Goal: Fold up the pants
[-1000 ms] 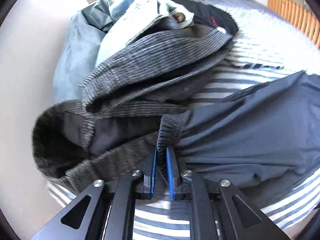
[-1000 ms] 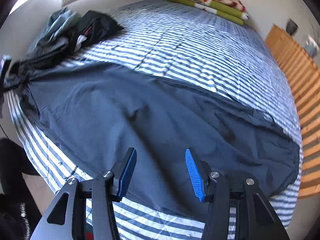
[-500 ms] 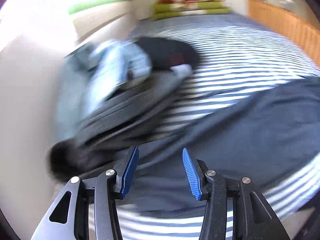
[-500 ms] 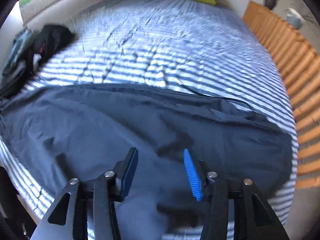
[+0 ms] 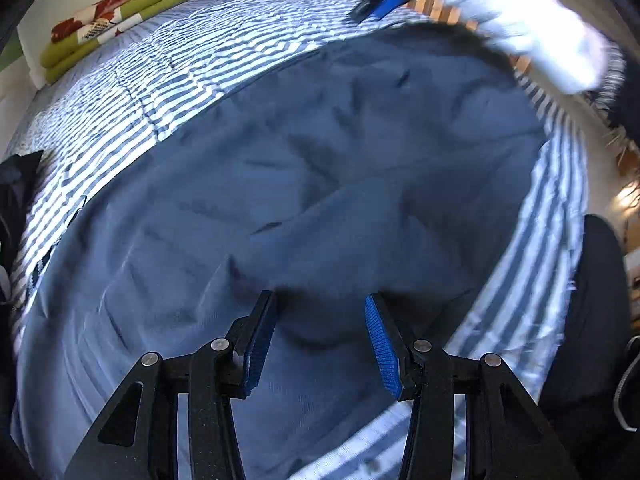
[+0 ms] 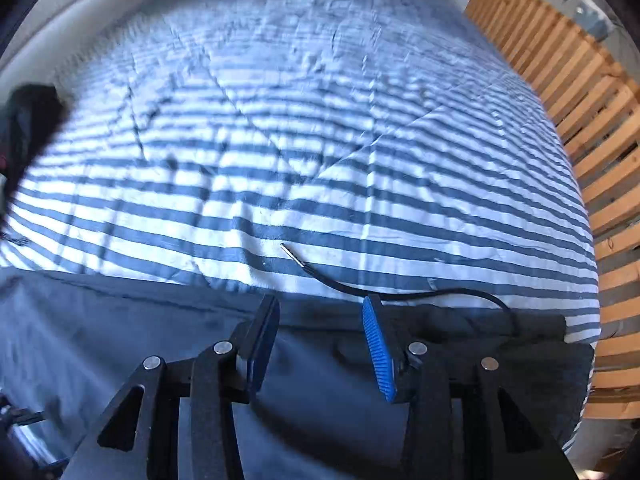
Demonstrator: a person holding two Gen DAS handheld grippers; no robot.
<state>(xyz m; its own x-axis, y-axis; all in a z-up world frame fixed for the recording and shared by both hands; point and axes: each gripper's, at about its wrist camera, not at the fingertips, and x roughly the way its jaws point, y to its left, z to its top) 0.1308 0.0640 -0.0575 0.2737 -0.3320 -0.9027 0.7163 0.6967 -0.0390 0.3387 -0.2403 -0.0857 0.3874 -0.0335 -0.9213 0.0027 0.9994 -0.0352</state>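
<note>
Both grippers — left, right — gape empty over pants on striped bed.

A striped bed fills the frame; wooden slats upper right, folded blankets upper left.

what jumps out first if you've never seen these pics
Dark pants lie spread across a blue-and-white striped bed, filling the left view. Both tools, left and right, hover open over them. A black drawstring trails from the pants onto the stripes, and wooden slats line the bed's right.
</note>
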